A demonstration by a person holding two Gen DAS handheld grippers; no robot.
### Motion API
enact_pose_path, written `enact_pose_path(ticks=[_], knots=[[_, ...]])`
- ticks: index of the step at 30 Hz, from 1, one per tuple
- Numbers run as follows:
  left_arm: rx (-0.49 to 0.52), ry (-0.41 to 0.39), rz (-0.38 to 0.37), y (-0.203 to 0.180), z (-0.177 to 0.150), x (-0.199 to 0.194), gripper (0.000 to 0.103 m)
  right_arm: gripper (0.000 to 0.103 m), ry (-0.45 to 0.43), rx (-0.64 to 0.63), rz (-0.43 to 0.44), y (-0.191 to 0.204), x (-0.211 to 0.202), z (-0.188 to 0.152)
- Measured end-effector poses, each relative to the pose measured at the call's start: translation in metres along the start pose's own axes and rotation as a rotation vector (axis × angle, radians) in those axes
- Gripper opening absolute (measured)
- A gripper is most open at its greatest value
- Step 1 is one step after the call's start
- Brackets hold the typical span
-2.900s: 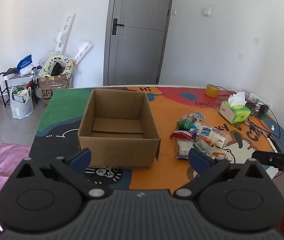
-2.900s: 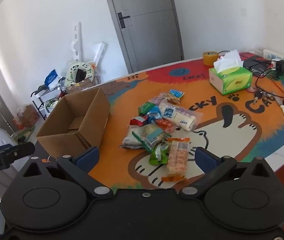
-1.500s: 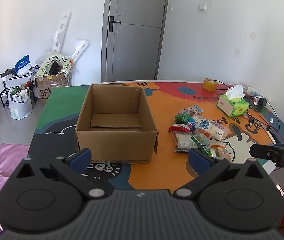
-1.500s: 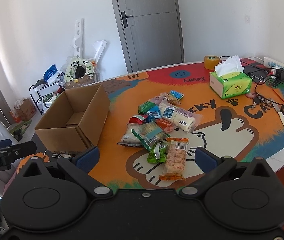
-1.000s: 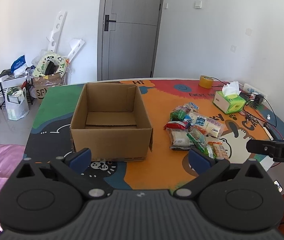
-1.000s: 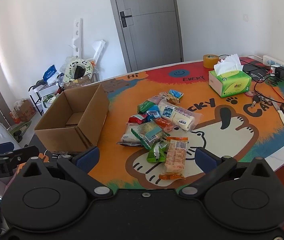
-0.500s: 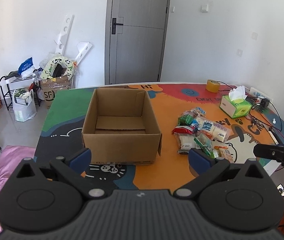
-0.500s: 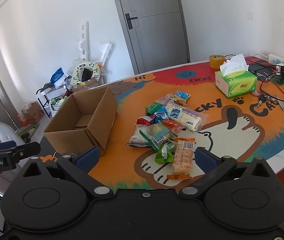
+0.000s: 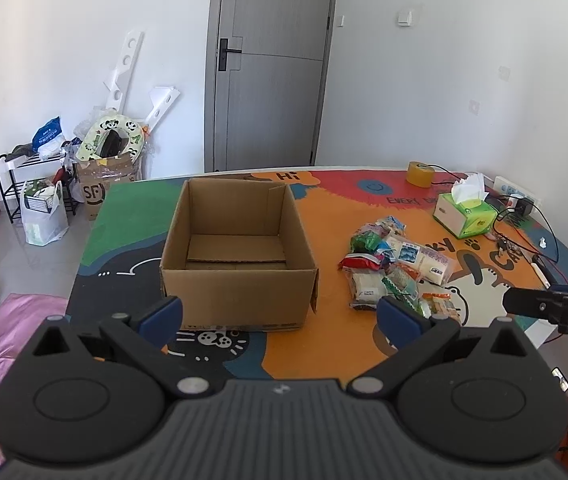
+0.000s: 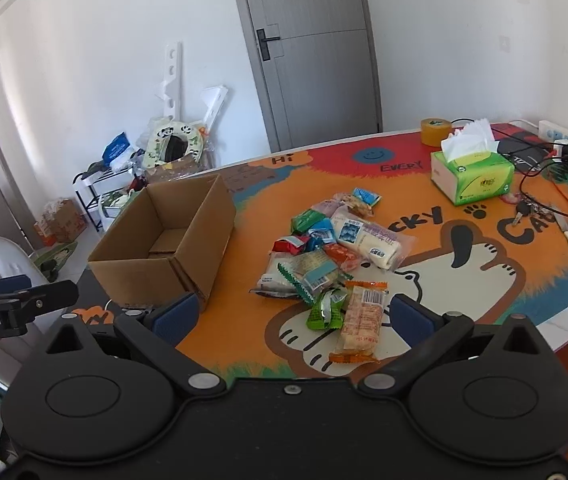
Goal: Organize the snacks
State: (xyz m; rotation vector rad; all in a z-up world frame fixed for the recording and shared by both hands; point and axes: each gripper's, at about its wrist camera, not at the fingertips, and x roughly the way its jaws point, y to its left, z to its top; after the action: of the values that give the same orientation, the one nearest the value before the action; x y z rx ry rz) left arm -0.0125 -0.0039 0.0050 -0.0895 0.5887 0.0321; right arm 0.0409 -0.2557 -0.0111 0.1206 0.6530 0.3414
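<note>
- Cardboard box (image 9: 240, 248) stood open on the table (image 9: 324, 344), left of the snacks; its inside showed only the bottom flaps, nothing packed.
- Snack pile (image 10: 332, 256) lay loose on the orange part of the mat, well apart from the box: a long white bread pack (image 10: 368, 238), a green packet (image 10: 326, 312), an orange-ended biscuit pack (image 10: 360, 322) nearest the right gripper, several small wrappers overlapping.
- Judgement: task at its start. No packet in the box, none in either tool; the whole pile was left to move.
- Left gripper (image 9: 280, 314) hung above the near table edge, in front of the box, blue pads wide apart, nothing between them.
- Right gripper (image 10: 292, 318) hung above the near edge facing the pile, pads likewise wide apart and empty; the biscuit pack and green packet showed between them, lower down on the table.
- Each tool's tip showed at the edge of the other's view, so the two were side by side and apart.
- Around: green tissue box (image 10: 472, 174), tape roll (image 10: 436, 131), power strip and cables (image 10: 556, 168), keys, and a white-handled tool at the right table edge. All well clear of the pile-to-box path.
- Obstacles, as judged: none between pile and box. Packets overlapped, so lifting one might drag a neighbour; the near box wall would need clearing from above.
- Floor clutter by the door lay off the table, irrelevant.
</note>
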Motion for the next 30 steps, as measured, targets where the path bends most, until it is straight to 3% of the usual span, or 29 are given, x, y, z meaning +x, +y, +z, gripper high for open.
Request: enact_pose_path(ticks=[17, 20, 30], knots=[[-0.052, 0.003, -0.046, -0.008, -0.003, 0.033, 0.103, 0.103, 0.014, 0.016, -0.035, -0.021, 0.031, -0.008], [-0.068, 0.006, -0.045, -0.011, -0.002, 0.043, 0.103, 0.103, -0.02, 0.014, -0.025, -0.025, 0.031, -0.011], [-0.056, 0.011, -0.066, -0.032, 0.0, 0.077, 0.102, 0.103, -0.018, 0.032, -0.046, -0.051, 0.048, -0.012]])
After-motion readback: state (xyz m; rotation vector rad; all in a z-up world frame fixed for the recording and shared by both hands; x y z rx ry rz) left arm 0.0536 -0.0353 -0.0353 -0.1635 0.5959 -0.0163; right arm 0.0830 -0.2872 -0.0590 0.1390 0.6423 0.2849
